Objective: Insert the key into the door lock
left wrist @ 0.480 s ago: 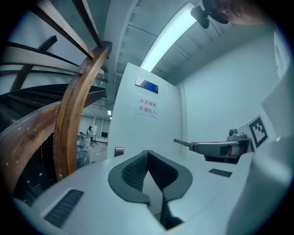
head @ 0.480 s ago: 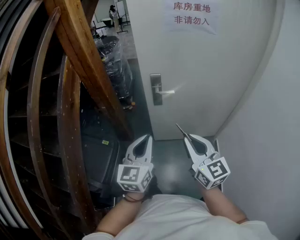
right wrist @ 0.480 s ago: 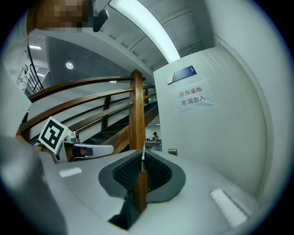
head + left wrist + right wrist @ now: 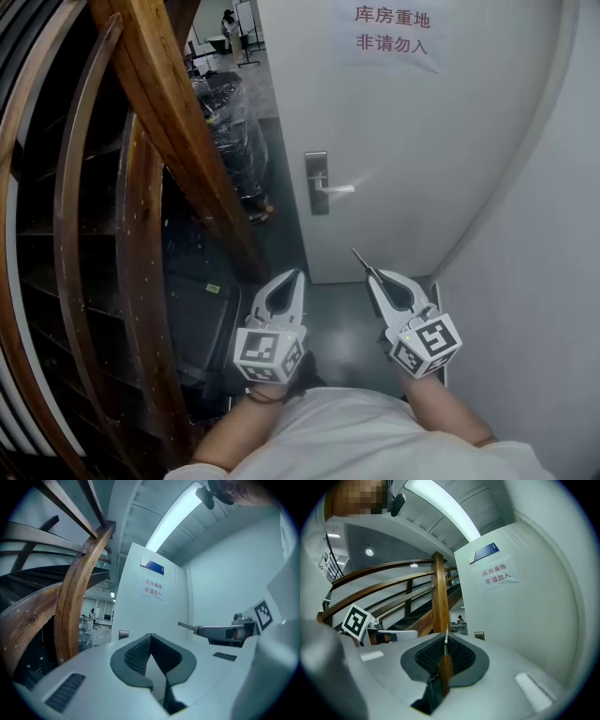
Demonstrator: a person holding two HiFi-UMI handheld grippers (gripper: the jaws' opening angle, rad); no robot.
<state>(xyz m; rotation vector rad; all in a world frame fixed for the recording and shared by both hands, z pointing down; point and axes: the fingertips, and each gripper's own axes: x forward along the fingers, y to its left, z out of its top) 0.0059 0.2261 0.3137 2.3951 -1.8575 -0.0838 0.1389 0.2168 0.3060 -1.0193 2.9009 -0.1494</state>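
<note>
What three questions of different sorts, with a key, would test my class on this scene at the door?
1. True or false: the key already sits in the lock plate of the door.
2. Fill in the missing word: the jaws of the left tool are ____, with nothing between them.
3. Which one holds the key? A. the left tool. B. the right tool. C. neither; it hangs from the door.

Key:
1. False. The key is well short of the lock plate.
2. Shut.
3. B. The key stands clamped between its jaws, its tip pointing forward.
</note>
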